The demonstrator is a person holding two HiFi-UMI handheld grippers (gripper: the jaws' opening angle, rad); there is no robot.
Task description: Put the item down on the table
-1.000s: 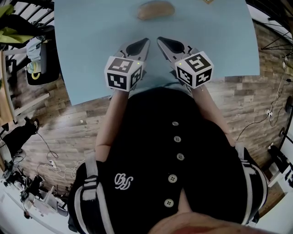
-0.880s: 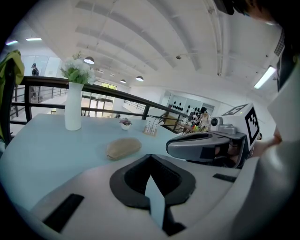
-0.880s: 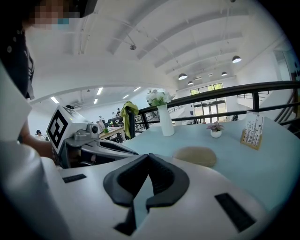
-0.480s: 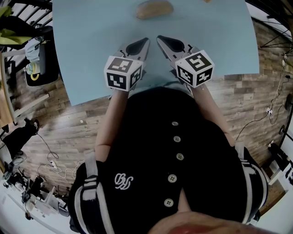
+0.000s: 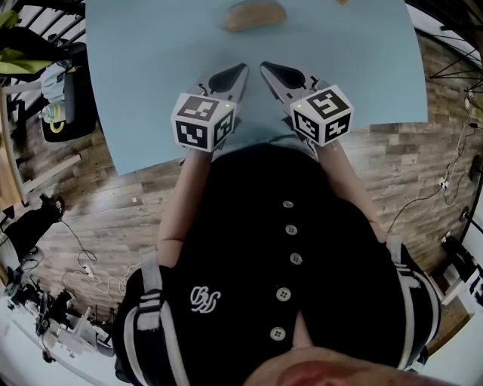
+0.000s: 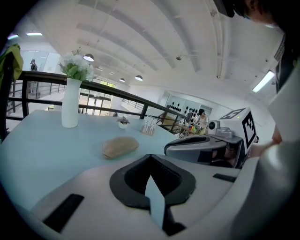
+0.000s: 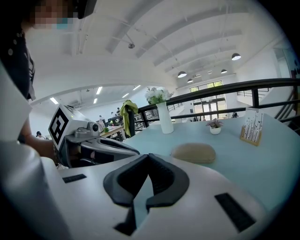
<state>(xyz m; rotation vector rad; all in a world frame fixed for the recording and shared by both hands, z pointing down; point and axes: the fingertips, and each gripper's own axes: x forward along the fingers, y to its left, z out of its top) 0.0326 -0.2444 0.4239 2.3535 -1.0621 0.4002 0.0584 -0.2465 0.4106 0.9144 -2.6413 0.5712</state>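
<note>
A tan, oval, loaf-like item lies on the light blue table, far from its front edge. It also shows in the left gripper view, item, and in the right gripper view, item, resting flat and untouched. My left gripper and right gripper hover side by side over the table's near part, well short of the item. Both are shut with nothing between the jaws, as seen at the left gripper and the right gripper.
On the table's far side stand a white vase with flowers, a small potted plant and a card holder. A black railing runs behind it. A dark chair with clutter stands left of the table on the wood floor.
</note>
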